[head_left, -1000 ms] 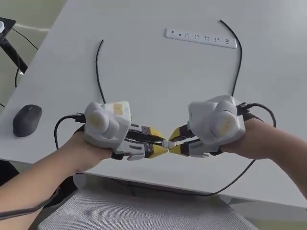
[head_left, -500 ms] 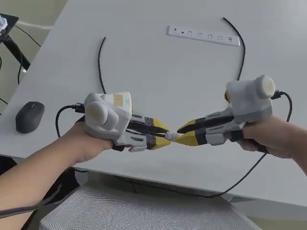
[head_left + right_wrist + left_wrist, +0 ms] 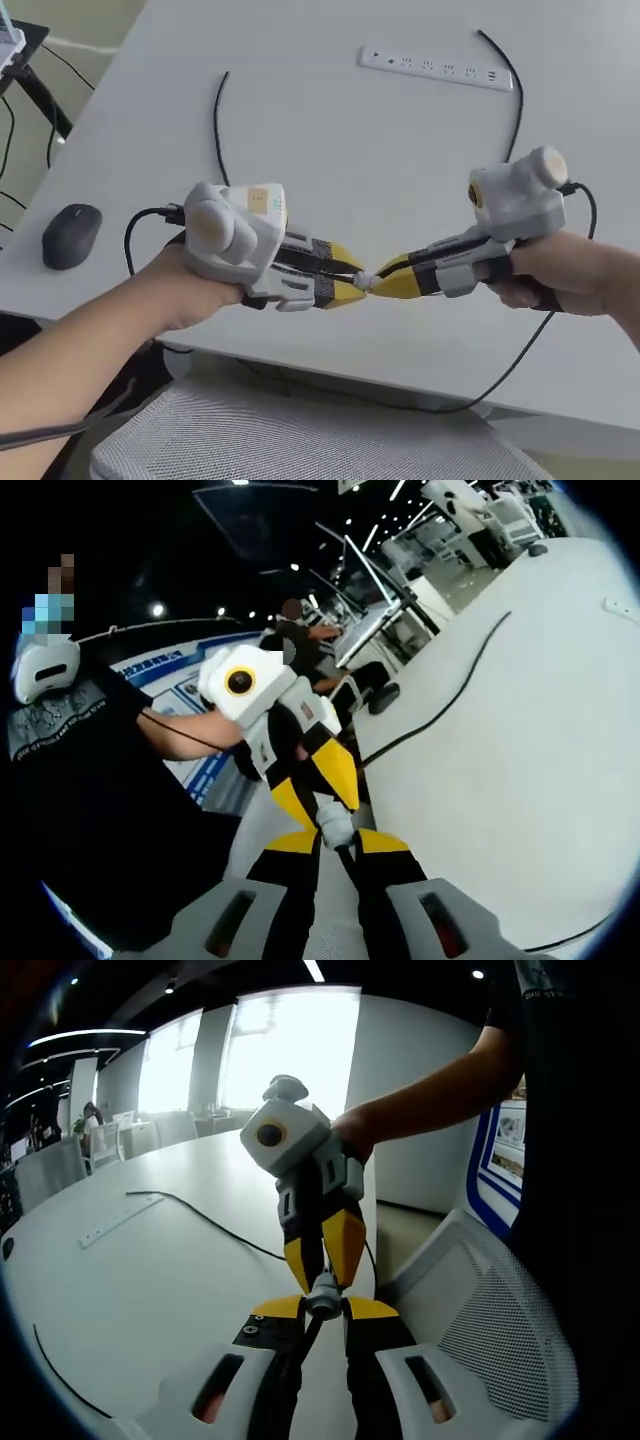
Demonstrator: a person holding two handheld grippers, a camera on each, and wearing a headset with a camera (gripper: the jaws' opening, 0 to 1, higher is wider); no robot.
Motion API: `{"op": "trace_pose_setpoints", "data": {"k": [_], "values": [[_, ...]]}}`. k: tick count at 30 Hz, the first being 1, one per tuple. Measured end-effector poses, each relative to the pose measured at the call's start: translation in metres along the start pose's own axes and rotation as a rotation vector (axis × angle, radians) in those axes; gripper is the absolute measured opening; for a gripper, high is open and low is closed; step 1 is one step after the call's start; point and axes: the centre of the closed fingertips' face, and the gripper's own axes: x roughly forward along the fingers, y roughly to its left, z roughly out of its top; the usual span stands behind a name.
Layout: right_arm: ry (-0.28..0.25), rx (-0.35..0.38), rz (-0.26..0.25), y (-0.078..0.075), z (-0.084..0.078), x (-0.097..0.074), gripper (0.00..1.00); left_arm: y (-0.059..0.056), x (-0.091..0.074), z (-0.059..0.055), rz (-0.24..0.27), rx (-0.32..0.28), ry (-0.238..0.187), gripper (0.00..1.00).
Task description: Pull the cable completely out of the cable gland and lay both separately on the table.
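Where the two pairs of yellow jaws meet tip to tip, the left gripper (image 3: 343, 286) is clamped on the black cable (image 3: 305, 1345). The right gripper (image 3: 388, 284) pinches the grey cable gland (image 3: 368, 283), with the cable not yet out. The left gripper view shows the cable running back between its own jaws. The left hand (image 3: 185, 295) and right hand (image 3: 560, 280) hold the grippers level, nose to nose, above the table's (image 3: 330, 170) near edge. Farther off lie a mouse (image 3: 72, 235) and a power strip (image 3: 430, 70).

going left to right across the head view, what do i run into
mouse → left gripper → cable gland → right gripper
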Motion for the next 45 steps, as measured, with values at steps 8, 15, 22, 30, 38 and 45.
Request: {"op": "trace_pose_setpoints", "data": {"k": [8,15,22,30,38,45], "values": [[0.000,-0.106,-0.015,0.000,0.003,-0.001,0.08,0.001,-0.001,-0.001,0.004,0.002,0.011,0.15],[0.049,-0.344,-0.151,0.002,0.005,-0.002,0.07,0.003,-0.003,0.001,0.005,-0.061,-0.005,0.15],[0.144,-0.668,-0.309,0.002,0.003,-0.001,0.07,-0.004,-0.007,0.006,-0.007,-0.113,-0.017,0.15],[0.169,-0.846,-0.429,0.001,0.004,0.000,0.07,-0.006,-0.011,0.011,-0.010,-0.145,-0.015,0.15],[0.157,-0.845,-0.438,-0.002,0.005,-0.003,0.08,-0.005,-0.009,0.013,-0.012,-0.165,-0.023,0.15],[0.083,-0.666,-0.406,-0.001,0.009,-0.007,0.09,-0.002,-0.009,0.013,-0.009,-0.152,-0.023,0.15]]}}
